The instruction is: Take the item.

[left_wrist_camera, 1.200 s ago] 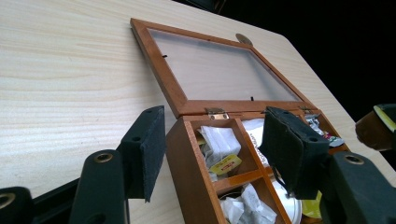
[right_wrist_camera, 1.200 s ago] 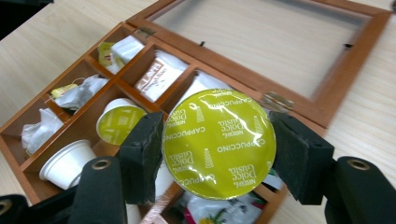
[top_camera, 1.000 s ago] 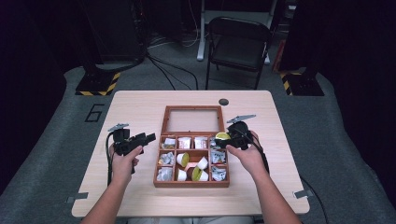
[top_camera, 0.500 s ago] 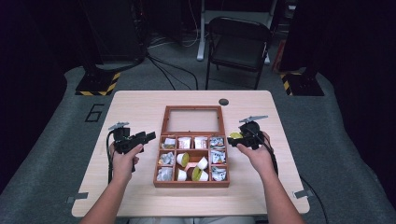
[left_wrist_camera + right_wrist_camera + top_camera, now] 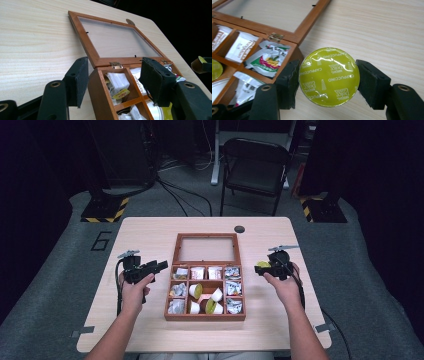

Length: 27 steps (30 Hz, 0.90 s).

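Note:
A wooden compartment box (image 5: 205, 317) sits mid-table, its glass lid (image 5: 205, 248) lying open flat behind it. Several white and green capsules (image 5: 214, 295) fill the middle compartments, and sachets (image 5: 231, 273) the outer ones. To the right of the box, my right gripper (image 5: 263, 266) is shut on a green-topped capsule (image 5: 329, 77), whose foil lid faces the camera between both pads (image 5: 290, 80). Left of the box, my left gripper (image 5: 161, 265) stands open with nothing in it, pointing at the box's back left corner (image 5: 100, 85). The capsule (image 5: 197, 64) also shows at the far right of the left gripper view.
A small black disc (image 5: 239, 229) lies near the table's far edge. A folding chair (image 5: 255, 165) stands behind the table. Bare wood (image 5: 300, 315) stretches right and left of the box.
My right gripper has carried the green capsule to the right, away from the box's top right corner and slightly lower. The left gripper has stayed put.

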{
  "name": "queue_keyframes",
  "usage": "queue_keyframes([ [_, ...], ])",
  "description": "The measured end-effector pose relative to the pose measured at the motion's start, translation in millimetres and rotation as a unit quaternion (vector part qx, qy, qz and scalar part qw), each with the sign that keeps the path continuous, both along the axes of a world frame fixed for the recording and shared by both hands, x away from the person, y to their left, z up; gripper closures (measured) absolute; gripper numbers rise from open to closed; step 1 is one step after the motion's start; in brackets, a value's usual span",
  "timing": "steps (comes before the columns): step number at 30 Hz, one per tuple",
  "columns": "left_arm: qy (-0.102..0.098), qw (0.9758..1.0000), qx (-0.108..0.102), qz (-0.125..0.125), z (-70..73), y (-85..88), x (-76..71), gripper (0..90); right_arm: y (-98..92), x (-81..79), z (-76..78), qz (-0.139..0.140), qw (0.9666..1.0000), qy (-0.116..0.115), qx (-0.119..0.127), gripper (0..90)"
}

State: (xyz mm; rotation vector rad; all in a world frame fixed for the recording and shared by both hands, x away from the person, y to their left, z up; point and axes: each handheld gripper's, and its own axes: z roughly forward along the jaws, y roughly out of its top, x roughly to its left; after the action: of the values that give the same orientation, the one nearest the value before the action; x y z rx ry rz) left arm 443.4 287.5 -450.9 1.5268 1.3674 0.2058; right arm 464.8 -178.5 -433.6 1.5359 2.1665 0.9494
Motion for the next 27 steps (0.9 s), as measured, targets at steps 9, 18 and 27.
queue_keyframes([
  [9,0.003,1.0000,0.000,0.000,-0.2,0.2,-0.4,39.9,-17.6,6.1,-13.9,-0.037,0.9990,0.008,-0.025,37.1],
  [18,0.002,1.0000,0.004,-0.001,-1.9,0.5,0.4,39.9,-30.0,11.9,-32.5,-0.064,0.9973,0.016,-0.033,37.1],
  [27,0.005,1.0000,0.005,-0.002,-2.1,0.6,0.2,39.9,-36.2,15.5,-48.8,-0.080,0.9959,0.032,-0.029,37.1],
])
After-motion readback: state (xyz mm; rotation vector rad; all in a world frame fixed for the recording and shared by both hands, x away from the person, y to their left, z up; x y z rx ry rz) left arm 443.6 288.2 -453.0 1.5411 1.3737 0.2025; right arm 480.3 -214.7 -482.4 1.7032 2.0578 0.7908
